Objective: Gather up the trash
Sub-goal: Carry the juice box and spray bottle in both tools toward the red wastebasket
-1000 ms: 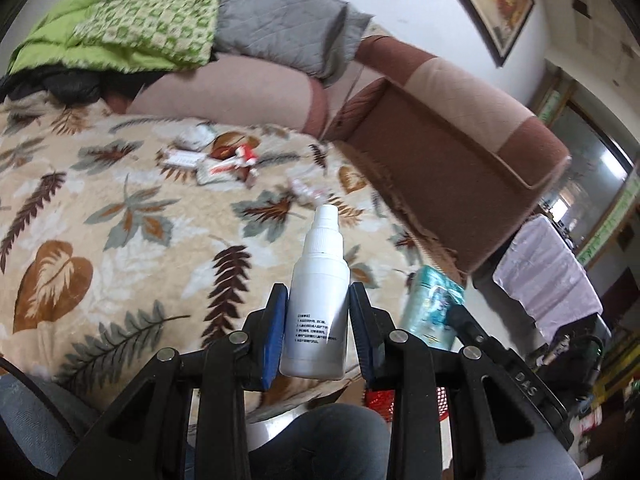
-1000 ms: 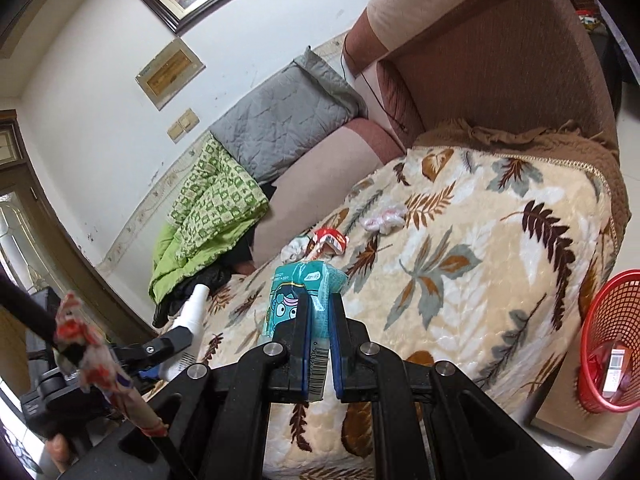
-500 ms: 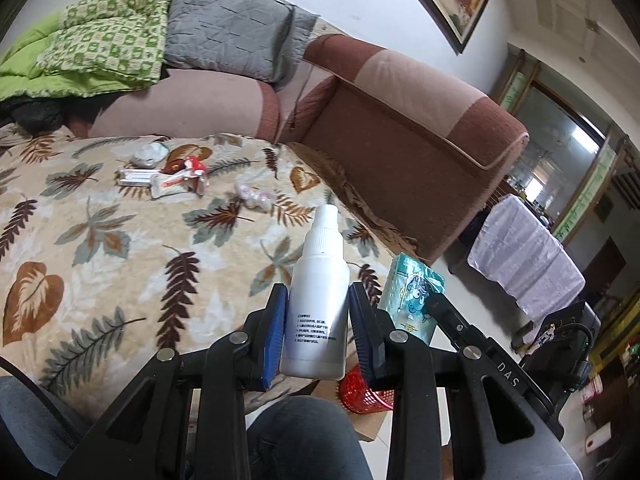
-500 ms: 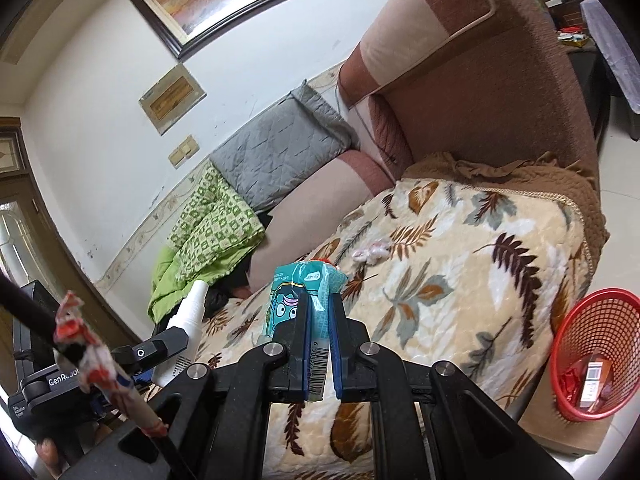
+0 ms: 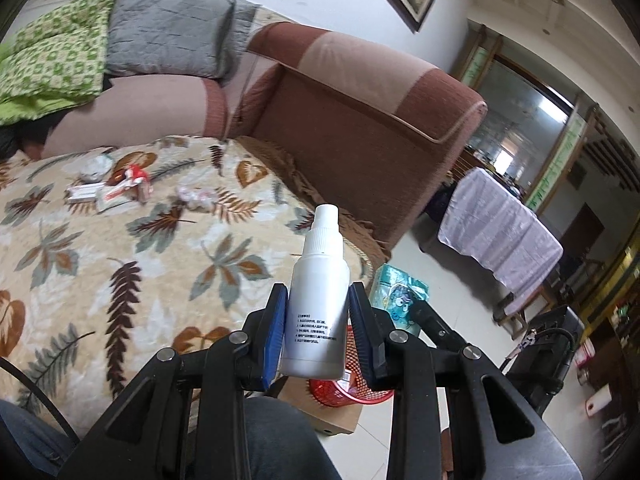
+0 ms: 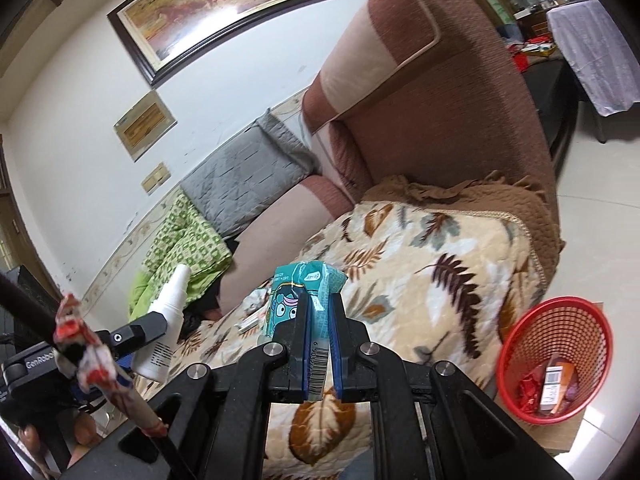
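Left wrist view shows the left gripper [image 5: 318, 332] clamped on a white plastic bottle [image 5: 318, 304], its blue pads pressing both sides of the body while the capped neck points up and away. Just behind and to the right, the right gripper [image 6: 318, 344] pinches a teal tissue pack [image 6: 306, 292] with a cartoon face, barcode end poking back between the narrow jaws. Both are held in the air over the near edge of a leaf-patterned blanket [image 5: 120, 240] spread over the brown sofa [image 5: 360, 120].

Further back on the blanket lie more scraps: a red-and-white wrapper [image 5: 128, 184] beside a flat white packet, a crumpled white wad [image 5: 94, 164], and a small pinkish crumple [image 5: 196, 198]. They are blurred, so what exactly they are I can't say.

A red mesh basket [image 6: 556, 356] stands on a cardboard piece on the tiled floor by the sofa's front corner, below and to the right of the held pack. Inside it sit a few items, something like a small carton and red wrappers. A grey cushion [image 6: 248, 180] and a green checked quilt [image 6: 184, 236] are piled at the sofa's back.
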Demonstrator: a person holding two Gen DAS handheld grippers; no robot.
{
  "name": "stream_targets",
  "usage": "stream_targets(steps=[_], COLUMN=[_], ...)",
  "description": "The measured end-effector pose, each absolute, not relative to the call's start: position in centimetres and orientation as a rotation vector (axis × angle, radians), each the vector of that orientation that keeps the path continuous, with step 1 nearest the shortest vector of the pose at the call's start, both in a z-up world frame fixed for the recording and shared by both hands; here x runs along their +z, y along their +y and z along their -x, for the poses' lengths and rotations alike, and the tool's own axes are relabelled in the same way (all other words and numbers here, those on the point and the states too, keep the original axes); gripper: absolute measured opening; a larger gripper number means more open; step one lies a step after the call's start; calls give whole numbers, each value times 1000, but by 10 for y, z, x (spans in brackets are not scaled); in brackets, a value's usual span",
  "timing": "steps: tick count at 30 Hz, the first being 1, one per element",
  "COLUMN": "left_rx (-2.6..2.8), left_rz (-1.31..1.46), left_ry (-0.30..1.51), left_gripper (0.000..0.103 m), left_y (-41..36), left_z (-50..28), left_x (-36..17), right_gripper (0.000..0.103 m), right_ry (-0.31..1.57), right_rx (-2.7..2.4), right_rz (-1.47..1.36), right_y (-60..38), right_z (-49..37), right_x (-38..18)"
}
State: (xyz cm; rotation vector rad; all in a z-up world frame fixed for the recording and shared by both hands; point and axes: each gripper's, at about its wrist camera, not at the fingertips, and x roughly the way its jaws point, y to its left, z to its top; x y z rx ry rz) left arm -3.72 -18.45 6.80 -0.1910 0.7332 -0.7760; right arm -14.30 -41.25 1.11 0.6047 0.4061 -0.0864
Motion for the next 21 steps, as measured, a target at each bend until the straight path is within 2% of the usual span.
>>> stream_targets(steps=[21], left_rx=[-932], left_rz=[82], left_ry=[834], left_gripper=[30], left_y=[-290], left_z=[41], left_x=[48], right_gripper=[9], right_ry=[372], right_rx=[-313], right_rz=[-647], right_y=[-495], right_z=[193], right_x=[-1])
